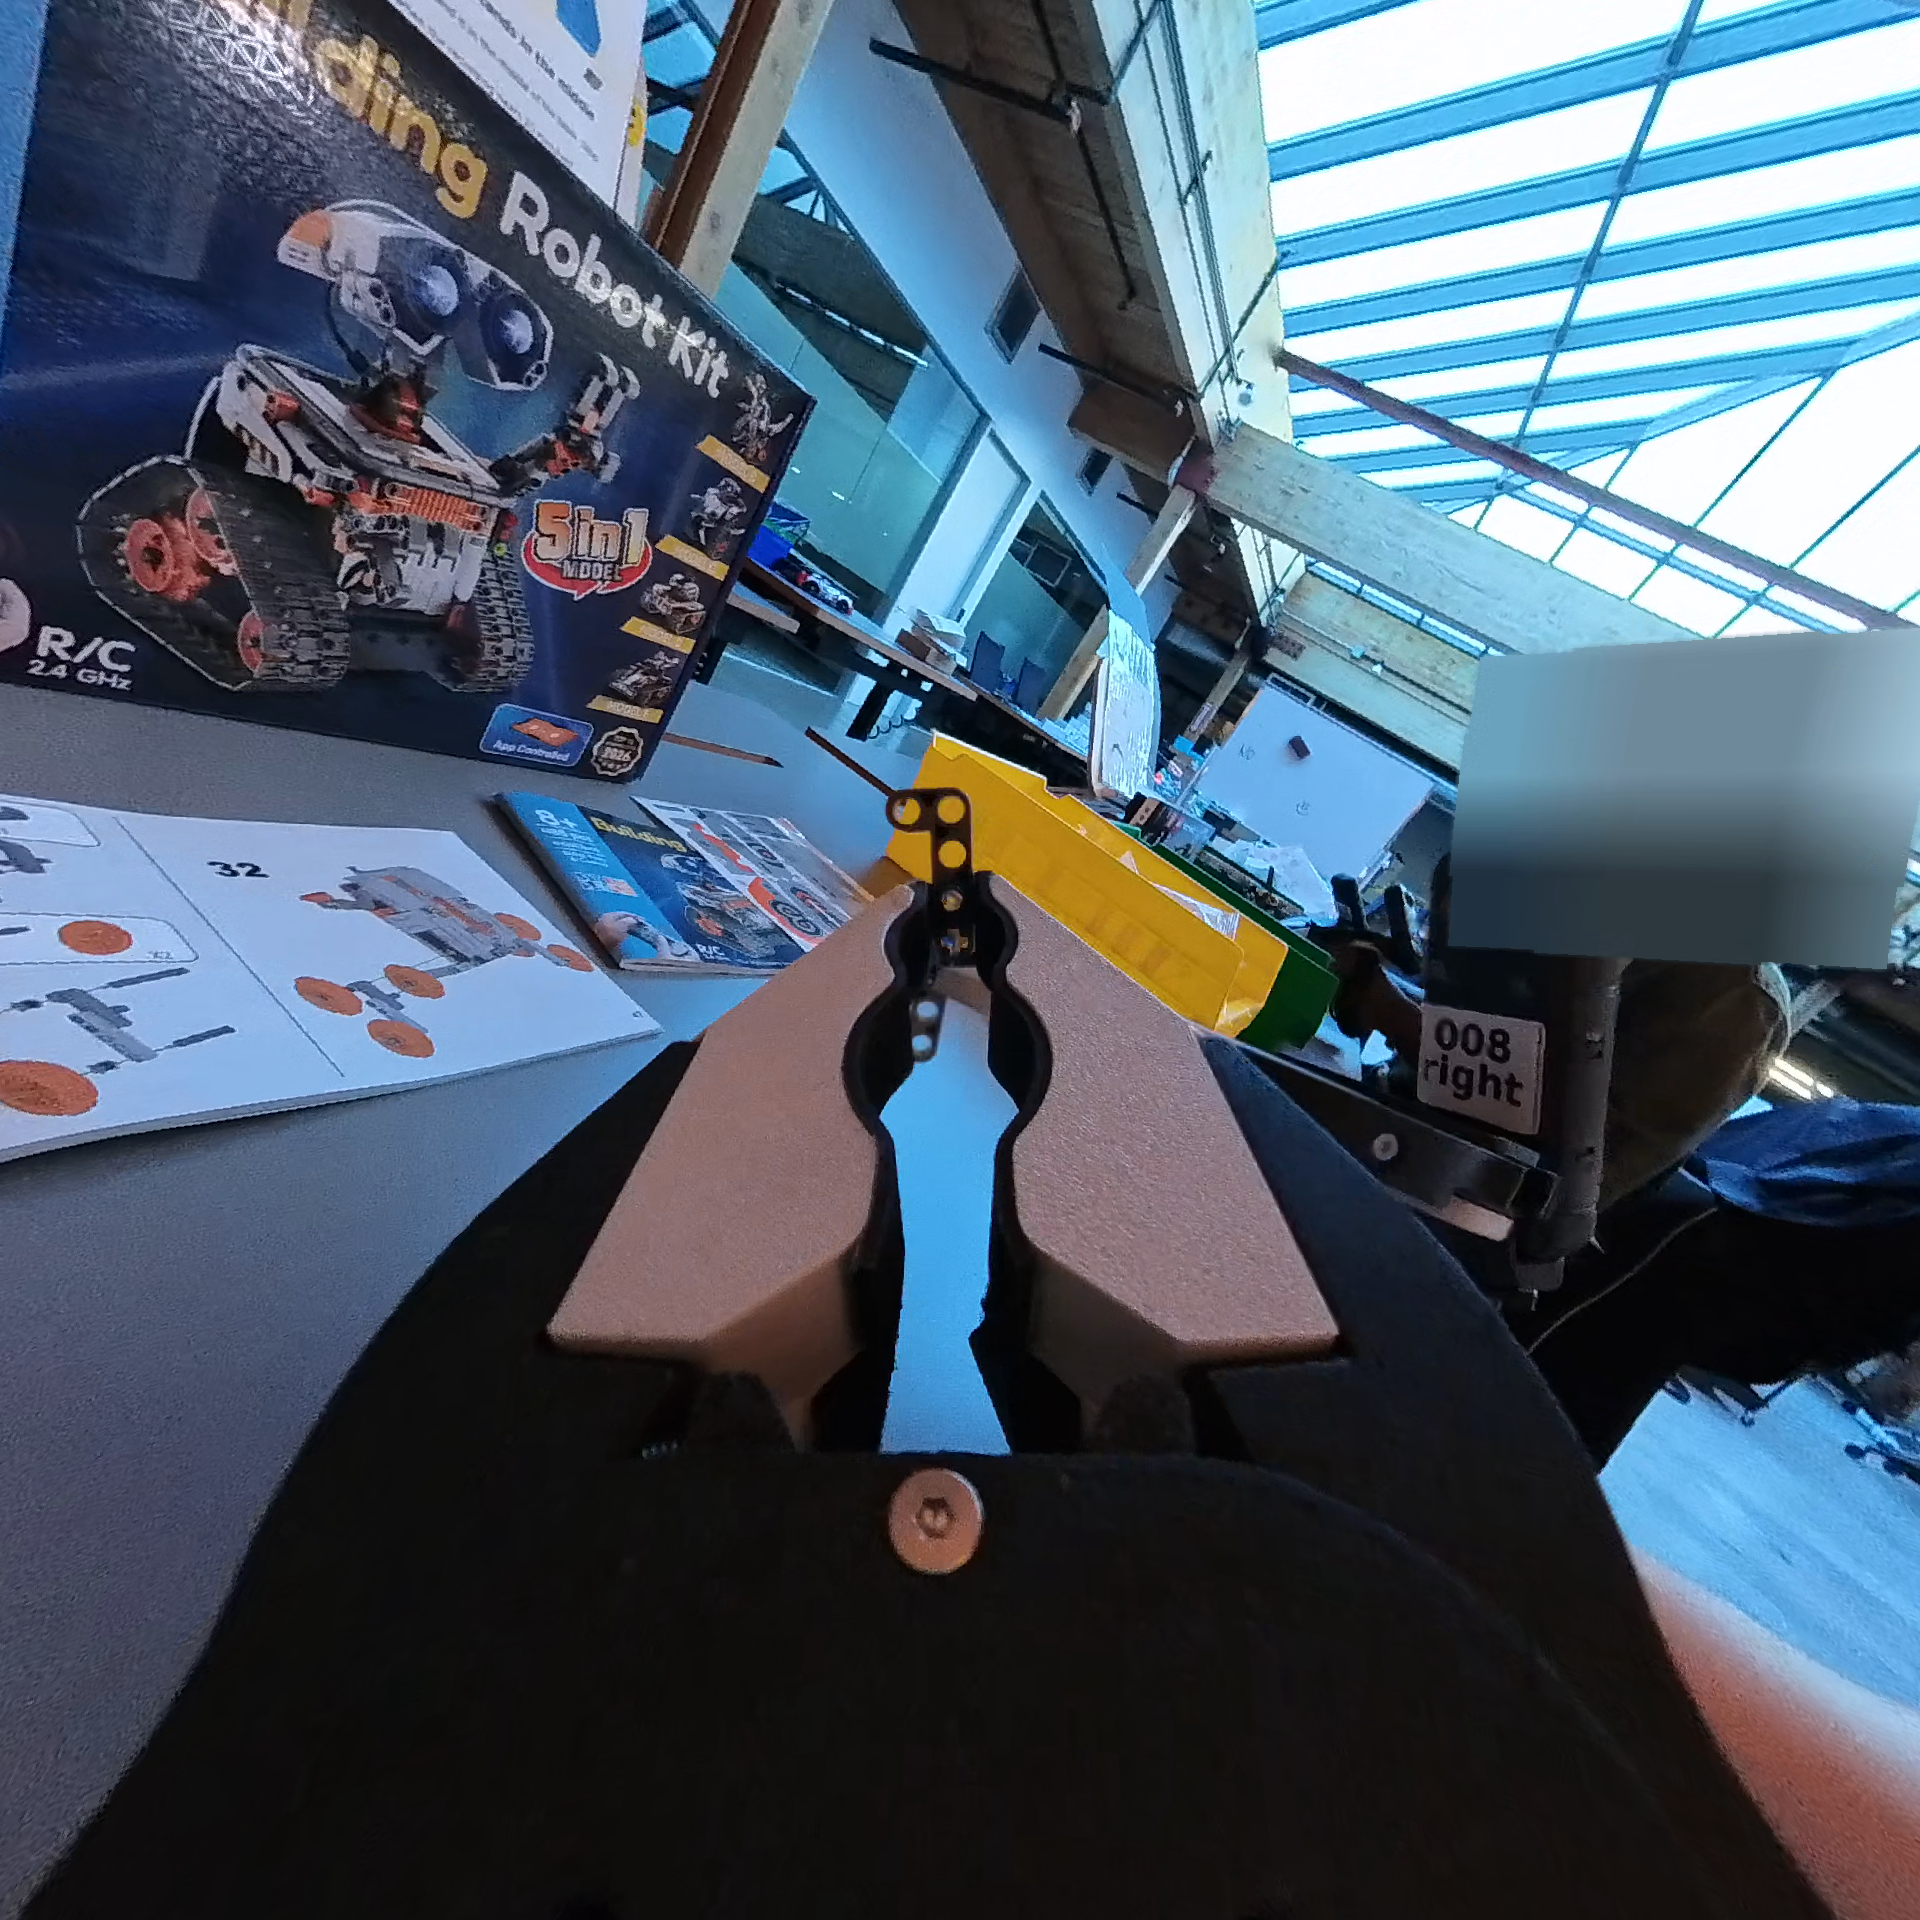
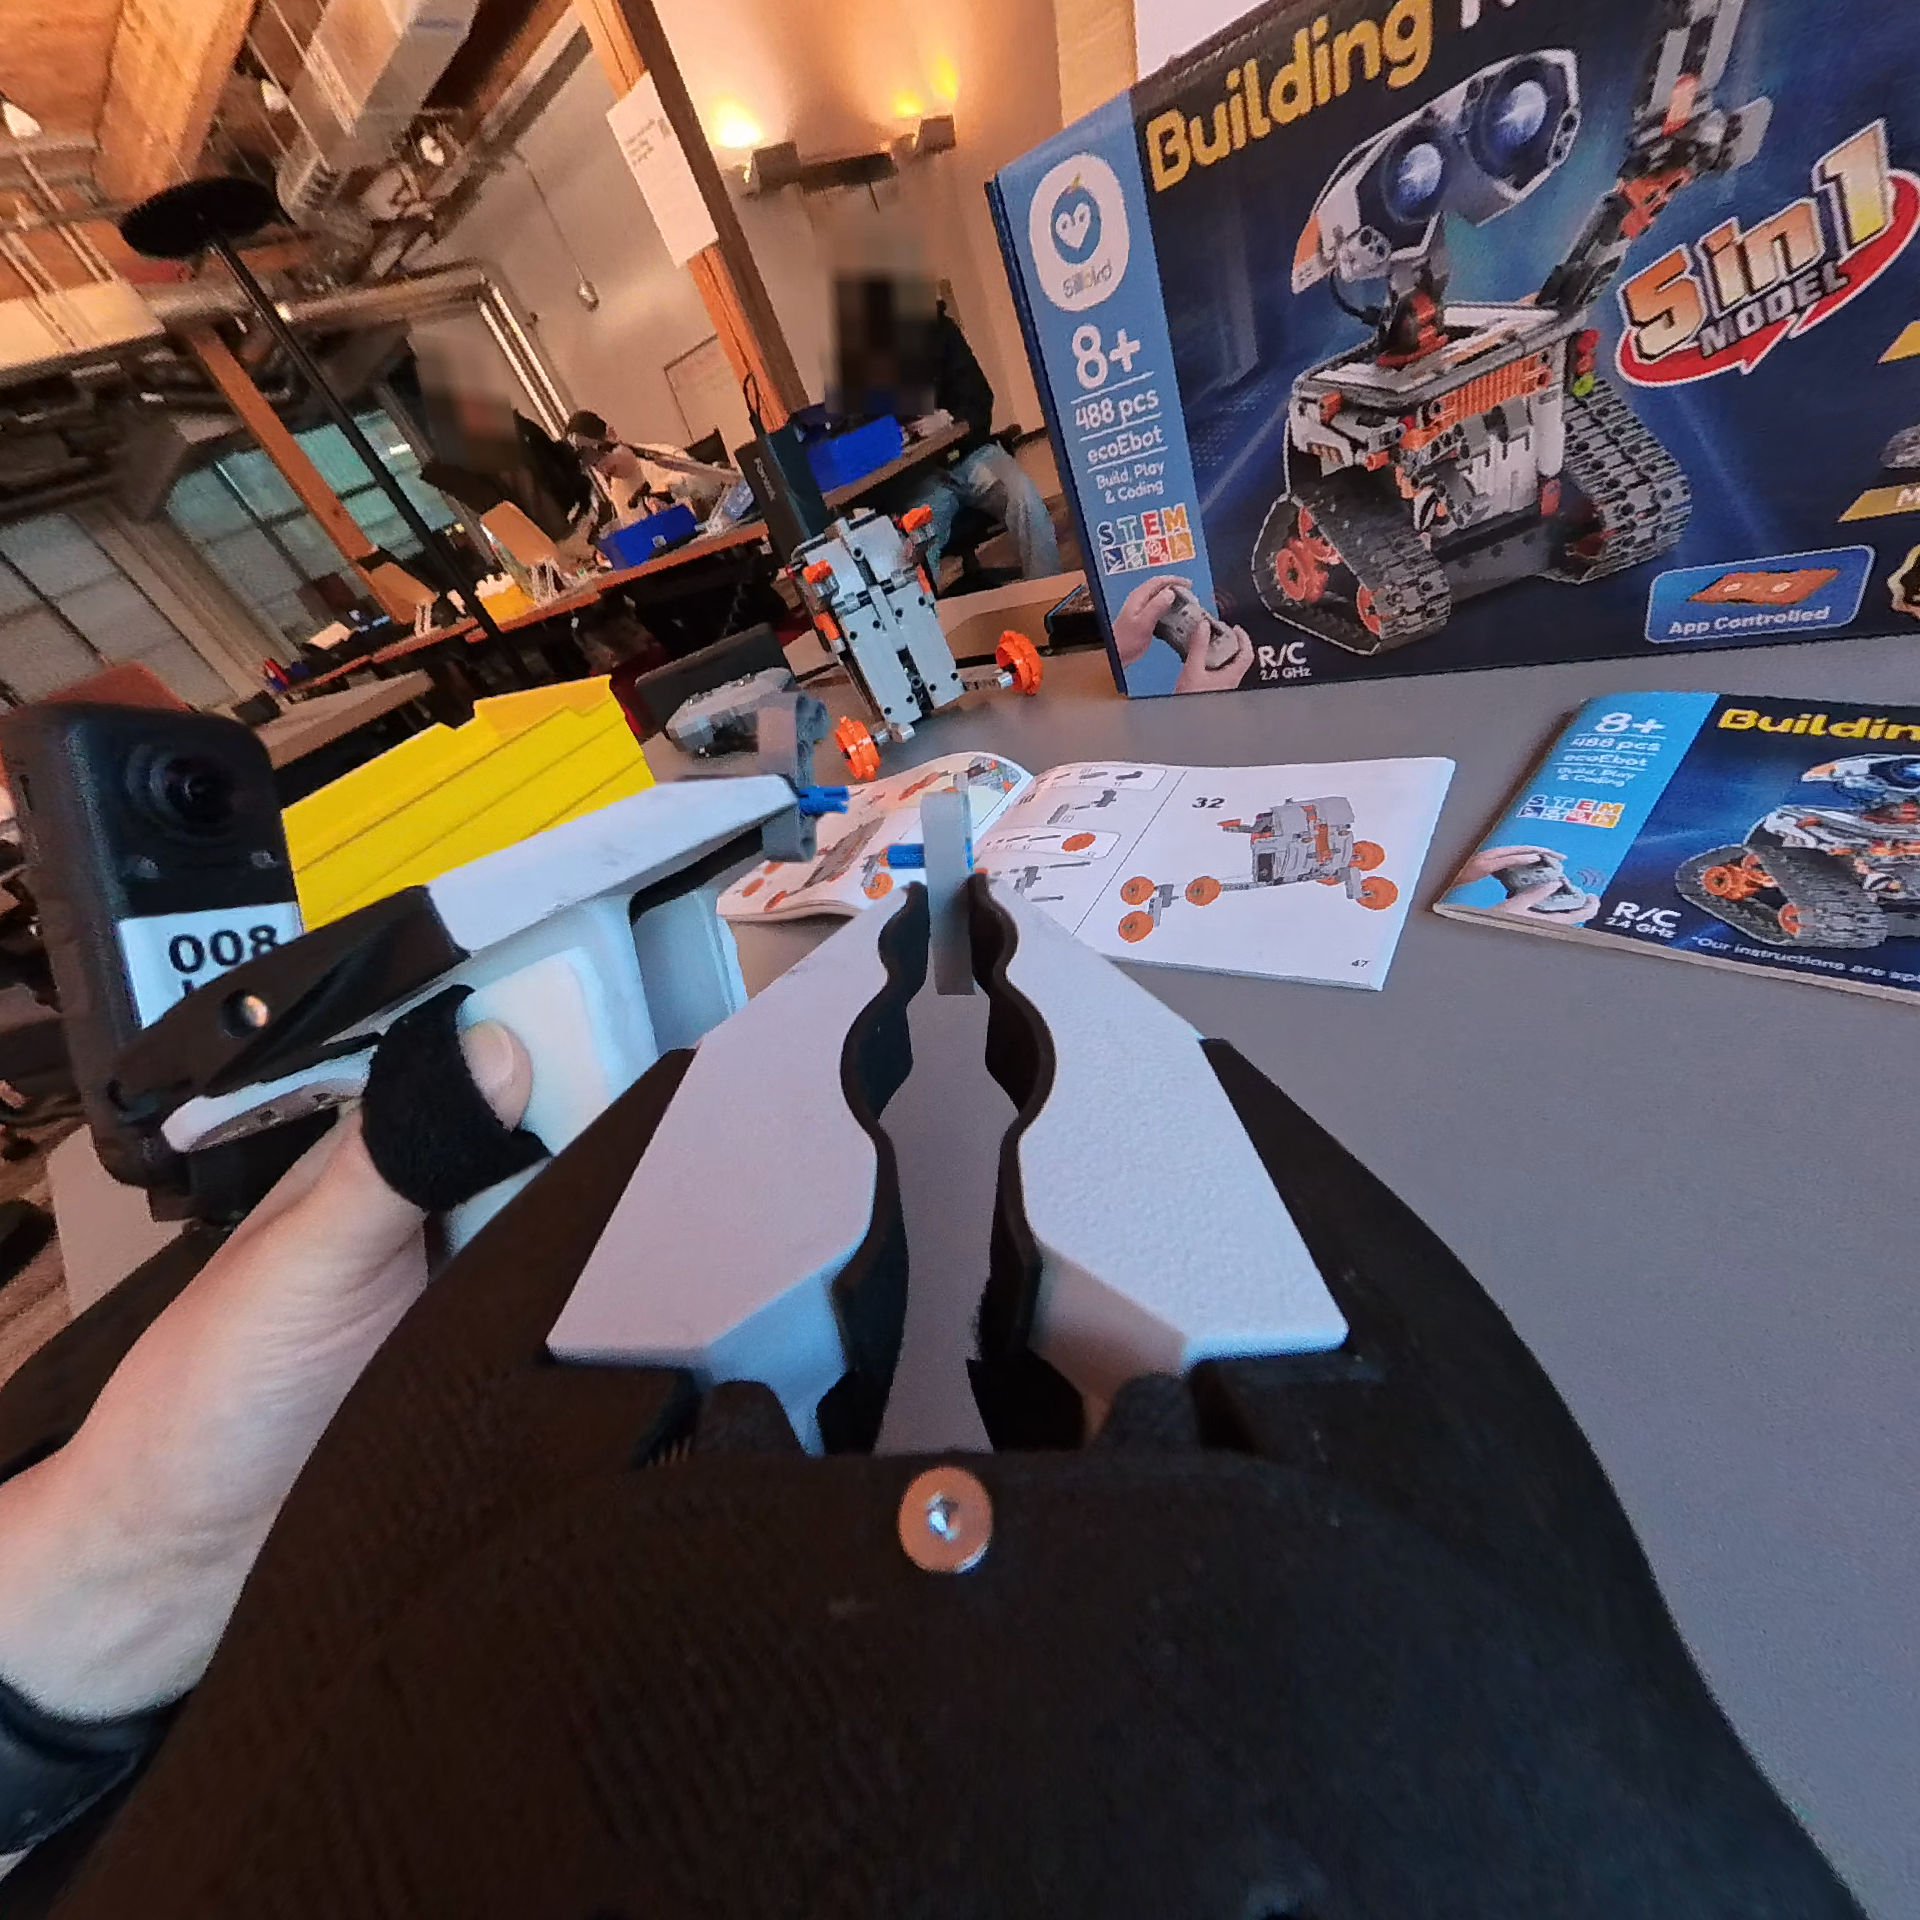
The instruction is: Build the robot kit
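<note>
Pinching a black perforated beam (image 1: pixel 940 862) at its tips, your left gripper (image 1: pixel 943 914) hangs above the grey table (image 1: pixel 260 1299), near the yellow bin (image 1: pixel 1091 873). Your right gripper (image 2: pixel 948 925) has its jaws clamped on a flat grey piece (image 2: pixel 948 883), before the open instruction booklet (image 2: pixel 1247 873).

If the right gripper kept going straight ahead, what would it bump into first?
Probably the open white instruction booklet lying on the grey table, just past the flat grey piece that the right gripper pinches, though depth is hard to judge.
</note>
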